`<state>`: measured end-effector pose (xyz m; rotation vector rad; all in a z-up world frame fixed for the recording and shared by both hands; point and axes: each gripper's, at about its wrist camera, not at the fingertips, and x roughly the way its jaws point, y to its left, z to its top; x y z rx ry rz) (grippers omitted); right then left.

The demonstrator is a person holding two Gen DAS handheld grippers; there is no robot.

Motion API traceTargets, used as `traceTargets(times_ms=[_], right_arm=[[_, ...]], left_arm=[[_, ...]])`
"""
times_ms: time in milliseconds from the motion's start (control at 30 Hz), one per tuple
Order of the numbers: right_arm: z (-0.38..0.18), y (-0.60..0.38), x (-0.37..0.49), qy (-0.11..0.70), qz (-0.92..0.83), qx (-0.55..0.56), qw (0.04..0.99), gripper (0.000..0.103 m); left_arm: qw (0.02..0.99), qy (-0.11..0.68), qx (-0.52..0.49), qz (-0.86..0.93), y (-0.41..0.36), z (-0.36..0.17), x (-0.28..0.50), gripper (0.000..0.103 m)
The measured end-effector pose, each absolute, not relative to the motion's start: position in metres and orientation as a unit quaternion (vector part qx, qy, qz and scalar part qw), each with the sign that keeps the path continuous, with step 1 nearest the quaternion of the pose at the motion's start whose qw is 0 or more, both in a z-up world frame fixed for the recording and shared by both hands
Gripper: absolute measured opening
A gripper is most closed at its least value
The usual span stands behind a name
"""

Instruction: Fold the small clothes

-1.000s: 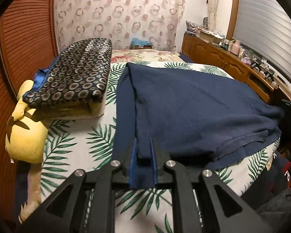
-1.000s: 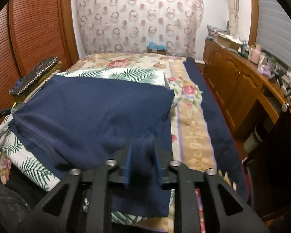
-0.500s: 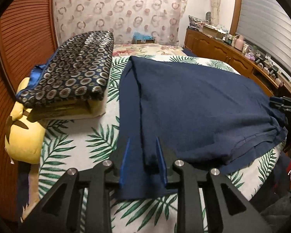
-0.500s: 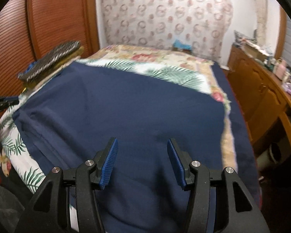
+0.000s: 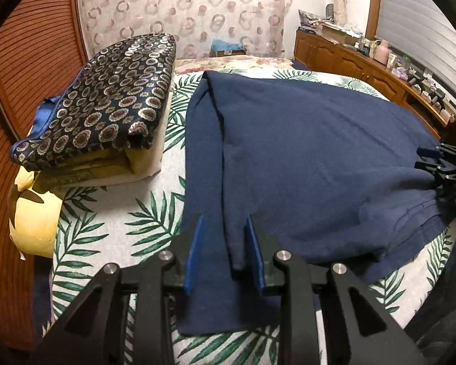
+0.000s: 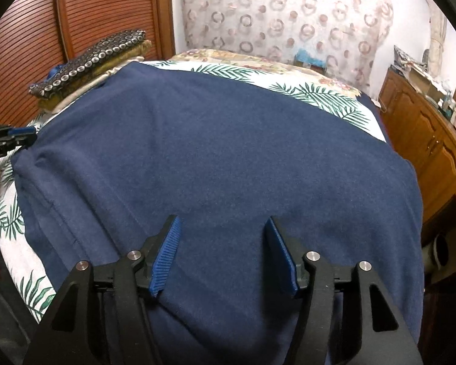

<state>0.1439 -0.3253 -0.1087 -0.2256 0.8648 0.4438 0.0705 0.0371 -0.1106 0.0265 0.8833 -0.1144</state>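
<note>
- The dark blue garment [image 6: 228, 152] lies spread flat on the bed [image 5: 106, 228], filling the middle of both views.
- The left gripper [image 5: 223, 252] is at the bottom middle of its view; its fingers stand a little apart, with a fold of the garment loose between them.
- The right gripper [image 6: 222, 252] has wide, opening fingers over the cloth, holding nothing.
- A folded patterned blanket [image 5: 106, 100] sits upper left.
- No writing can be read.
</note>
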Motion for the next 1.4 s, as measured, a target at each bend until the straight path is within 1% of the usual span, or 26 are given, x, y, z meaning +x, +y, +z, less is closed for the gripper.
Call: traceTargets(times_ms=[167, 333, 733, 1067, 1267, 1400], right_arm=[[-0.109, -0.328, 0.143, 0.415, 0.213, -0.103, 0.879, 0.064], [-0.110, -0.327, 0.143, 0.415, 0.214, -0.101, 0.878, 0.065], [-0.110, -0.328, 0.143, 0.415, 0.215, -0.100, 0.878, 0.065], [-0.110, -0.328, 0.143, 0.415, 0.215, -0.099, 0.878, 0.066], [-0.110, -0.329, 0.143, 0.415, 0.215, -0.099, 0.878, 0.066], [-0.110, -0.329, 0.143, 0.415, 0.216, -0.099, 0.878, 0.066]], left_arm=[[0.902, 0.427, 0.002, -0.056, 0.042, -0.114, 0.072, 0.029], [0.902, 0.428, -0.004, -0.051, 0.048, -0.115, 0.074, 0.035], [0.894, 0.442, -0.040, -0.060, 0.072, -0.114, 0.079, 0.036], [0.879, 0.451, -0.095, -0.120, 0.065, -0.111, 0.081, 0.037], [0.884, 0.452, -0.064, -0.101, 0.054, -0.110, 0.086, 0.038], [0.890, 0.447, -0.024, -0.089, 0.041, -0.111, 0.087, 0.037]])
